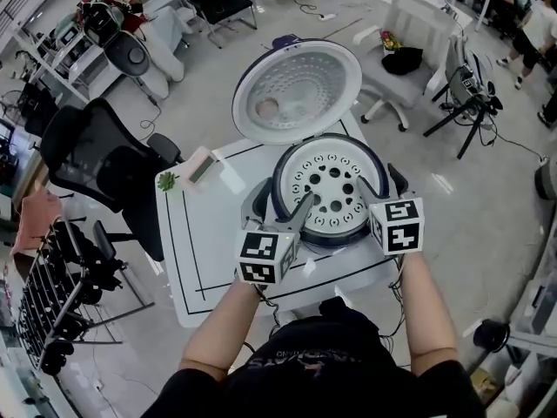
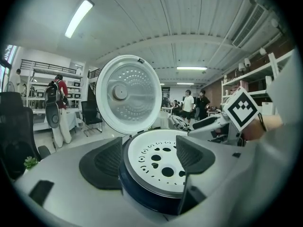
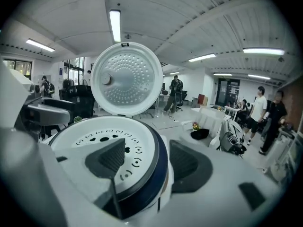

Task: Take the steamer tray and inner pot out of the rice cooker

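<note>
The rice cooker stands open on a white table [image 1: 187, 251], its round lid [image 1: 296, 90] tipped up at the far side. Inside lies the white steamer tray [image 1: 331, 185] with its round holes, ringed by a dark blue rim [image 1: 283, 168]. My left gripper [image 1: 287, 212] is open and straddles the tray's left edge, one jaw over the tray [image 2: 158, 157] and one outside the rim [image 2: 142, 188]. My right gripper [image 1: 379, 185] is open too and straddles the right edge; its left jaw lies over the tray [image 3: 94, 136]. The inner pot's body is hidden.
A pink object [image 1: 200, 165] and a small green plant [image 1: 167, 181] sit on the table's far left corner. A black office chair [image 1: 96, 164] stands left of the table and a white chair [image 1: 392, 68] at the far right. People stand in the background.
</note>
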`<control>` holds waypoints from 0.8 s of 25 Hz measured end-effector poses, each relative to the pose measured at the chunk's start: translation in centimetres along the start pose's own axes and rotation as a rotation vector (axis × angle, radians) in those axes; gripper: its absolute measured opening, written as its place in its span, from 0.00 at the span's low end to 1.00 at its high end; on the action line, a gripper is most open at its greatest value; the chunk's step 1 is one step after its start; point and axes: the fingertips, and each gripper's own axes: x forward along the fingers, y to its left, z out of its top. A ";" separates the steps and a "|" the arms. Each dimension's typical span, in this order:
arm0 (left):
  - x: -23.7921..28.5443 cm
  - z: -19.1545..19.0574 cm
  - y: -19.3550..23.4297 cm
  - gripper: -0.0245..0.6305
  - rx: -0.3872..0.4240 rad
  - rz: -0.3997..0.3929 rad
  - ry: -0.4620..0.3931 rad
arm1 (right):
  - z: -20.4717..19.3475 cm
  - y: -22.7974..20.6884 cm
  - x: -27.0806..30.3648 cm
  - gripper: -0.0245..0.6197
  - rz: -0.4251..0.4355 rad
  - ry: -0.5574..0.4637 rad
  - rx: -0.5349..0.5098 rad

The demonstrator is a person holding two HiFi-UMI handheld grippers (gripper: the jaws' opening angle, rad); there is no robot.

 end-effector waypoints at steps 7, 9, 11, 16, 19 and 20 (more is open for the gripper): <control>1.6 -1.0 0.9 0.57 0.016 0.029 0.043 | -1.0 0.0 2.8 0.50 0.007 0.137 -0.153; 1.9 -1.2 1.1 0.57 0.018 0.032 0.047 | -1.2 -0.2 3.3 0.49 0.001 0.175 -0.196; 2.2 -1.4 1.3 0.57 0.019 0.033 0.052 | -1.2 -0.4 3.6 0.49 -0.010 0.200 -0.244; 2.8 -1.7 1.1 0.57 0.012 0.025 0.061 | -1.7 -0.9 3.9 0.41 -0.023 0.246 -0.306; 2.8 -1.8 1.2 0.57 0.010 0.017 0.066 | -1.6 -0.9 3.8 0.36 -0.033 0.241 -0.293; 2.8 -1.8 1.3 0.57 0.009 0.015 0.067 | -1.5 -0.9 3.8 0.34 -0.037 0.235 -0.286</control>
